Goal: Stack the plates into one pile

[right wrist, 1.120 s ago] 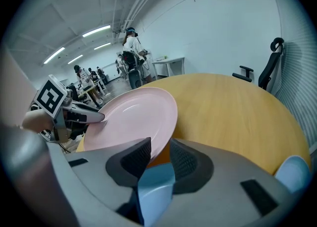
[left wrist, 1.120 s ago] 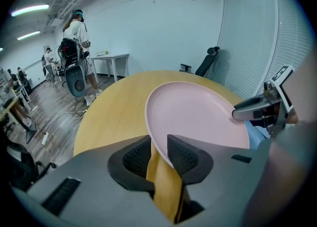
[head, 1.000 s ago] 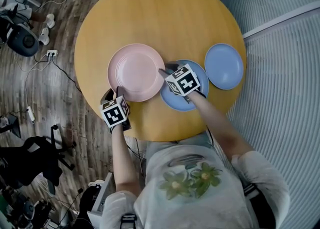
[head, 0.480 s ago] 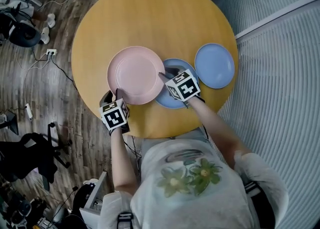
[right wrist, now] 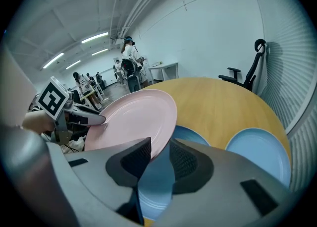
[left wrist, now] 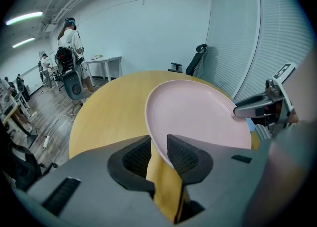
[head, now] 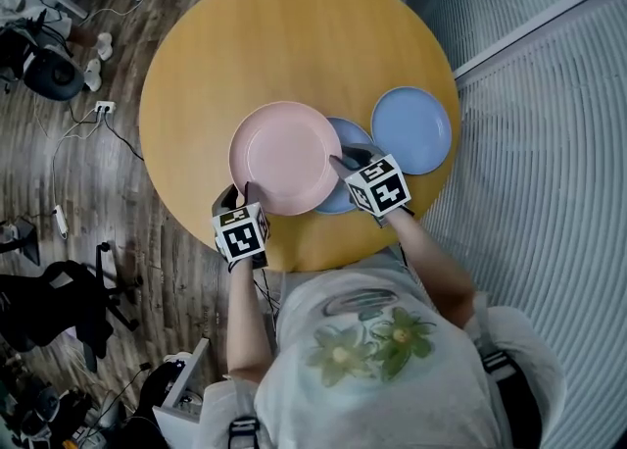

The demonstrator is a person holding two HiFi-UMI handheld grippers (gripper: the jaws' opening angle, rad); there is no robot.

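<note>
1. Here's the left claw point(left wrist: 158, 154), and its two black pads are pinching the near rim of the pink plate point(left wrist: 198, 122). The rim runs straight up between them.
2. Across from it is the right claw point(right wrist: 156, 159), pads nipped on the same plate's opposite rim, so the plate spans the gap between the two claws.
3. From above, the pink plate point(head: 284, 156) tilts a little, and the marker cube on each claw sits just behind its grip.
4. Directly under the right claw lies a blue plate point(right wrist: 158, 186), flat on the wood. The pink plate's edge overlaps it on that claw's left side.
5. Just past the right claw, off to its right, sits a second blue plate point(head: 411, 129), close beside the first but not under the pink one.
6. All of it rests on the round wooden table point(head: 274, 35), which stretches bare and wide ahead of both claws.
7. Beyond the table's far edge, ahead of the left claw, stands a black office chair point(left wrist: 198, 60) against the slatted blinds point(left wrist: 247, 37).
8. Farther off, to that claw's left, a white desk point(left wrist: 106, 62) and a person point(left wrist: 69, 32) standing by it.
</note>
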